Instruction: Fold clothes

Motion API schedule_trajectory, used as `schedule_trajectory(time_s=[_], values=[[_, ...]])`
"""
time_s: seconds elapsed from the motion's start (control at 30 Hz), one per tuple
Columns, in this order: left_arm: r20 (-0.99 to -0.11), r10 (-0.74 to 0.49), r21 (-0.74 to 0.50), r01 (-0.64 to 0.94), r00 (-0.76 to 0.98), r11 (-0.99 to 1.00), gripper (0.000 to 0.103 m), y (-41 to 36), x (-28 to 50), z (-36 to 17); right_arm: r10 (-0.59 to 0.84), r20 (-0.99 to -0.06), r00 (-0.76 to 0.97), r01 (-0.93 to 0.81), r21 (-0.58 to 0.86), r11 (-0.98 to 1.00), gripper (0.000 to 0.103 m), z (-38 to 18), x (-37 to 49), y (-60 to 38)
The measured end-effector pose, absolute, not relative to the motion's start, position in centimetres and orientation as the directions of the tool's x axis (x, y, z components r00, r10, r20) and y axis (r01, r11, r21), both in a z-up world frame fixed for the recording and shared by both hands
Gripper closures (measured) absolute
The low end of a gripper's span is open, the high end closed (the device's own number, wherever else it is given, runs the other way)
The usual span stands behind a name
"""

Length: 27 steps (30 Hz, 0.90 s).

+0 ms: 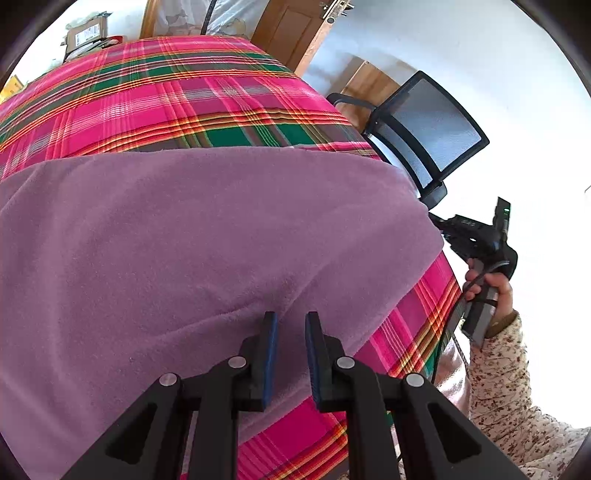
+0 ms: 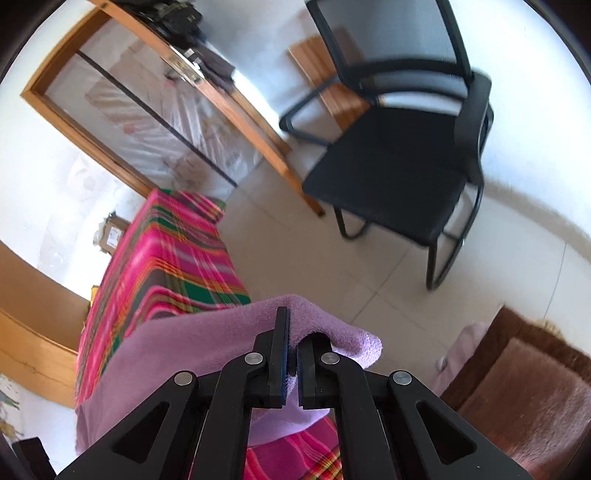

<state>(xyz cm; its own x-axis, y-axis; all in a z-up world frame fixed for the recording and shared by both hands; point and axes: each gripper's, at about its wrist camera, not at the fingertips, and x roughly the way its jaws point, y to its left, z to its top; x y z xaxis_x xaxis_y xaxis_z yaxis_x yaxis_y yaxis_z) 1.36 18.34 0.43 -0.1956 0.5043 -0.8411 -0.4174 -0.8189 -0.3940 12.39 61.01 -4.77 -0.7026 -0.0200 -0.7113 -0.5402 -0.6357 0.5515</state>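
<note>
A purple fleece cloth (image 1: 184, 240) lies spread over the near part of a table covered in pink and green plaid (image 1: 166, 92). My left gripper (image 1: 291, 317) stands over the cloth's near edge. Its pads are a little apart with a ridge of purple fleece pinched between them, and creases run to the tips. My right gripper (image 2: 295, 332) is shut on a corner of the same cloth (image 2: 184, 343), which drapes over its right finger beyond the table's right edge. The left wrist view shows the right gripper (image 1: 439, 221) at the cloth's right side, held by a hand (image 1: 495, 291).
A black mesh chair (image 2: 399, 166) stands on the tiled floor to the right of the table (image 2: 166, 258). A brown padded thing (image 2: 524, 387) lies low at the right. A wooden door frame (image 2: 122, 155) and a cardboard box (image 1: 86, 35) are beyond the table.
</note>
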Motion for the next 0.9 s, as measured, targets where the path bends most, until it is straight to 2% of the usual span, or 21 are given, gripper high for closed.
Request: schedule_trajectory(time_s=[0.1,0.3,0.43,0.63,0.9], values=[[-0.840,0.513,-0.407,-0.422,-0.175,-0.810,0.088,18.4,1.5,0.3,-0.036,-0.727,-0.685,-0.552,0.551,-0.626,0.099,-5.9,12.1,61.2],[-0.832,0.535,-0.433,-0.431,-0.146,-0.791,0.088,18.7,1.7,0.1,0.051,-0.692,-0.720,-0.546,0.520,-0.656,0.099,-3.0,13.0,61.2],[-0.823,0.552,-0.449,-0.441,-0.135,-0.777,0.088,18.9,2.1,0.0,0.041,-0.738,-0.673,-0.574,0.486,-0.659,0.098,-4.0,12.2,61.2],[-0.811,0.577,-0.478,-0.461,-0.096,-0.748,0.088,19.1,2.7,-0.1,0.034,-0.802,-0.597,-0.624,0.437,-0.648,0.087,-5.7,11.6,60.9],[-0.783,0.619,-0.527,-0.465,-0.061,-0.711,0.085,18.9,3.1,-0.3,0.190,-0.783,-0.593,-0.655,0.332,-0.679,0.084,-1.8,13.5,58.9]])
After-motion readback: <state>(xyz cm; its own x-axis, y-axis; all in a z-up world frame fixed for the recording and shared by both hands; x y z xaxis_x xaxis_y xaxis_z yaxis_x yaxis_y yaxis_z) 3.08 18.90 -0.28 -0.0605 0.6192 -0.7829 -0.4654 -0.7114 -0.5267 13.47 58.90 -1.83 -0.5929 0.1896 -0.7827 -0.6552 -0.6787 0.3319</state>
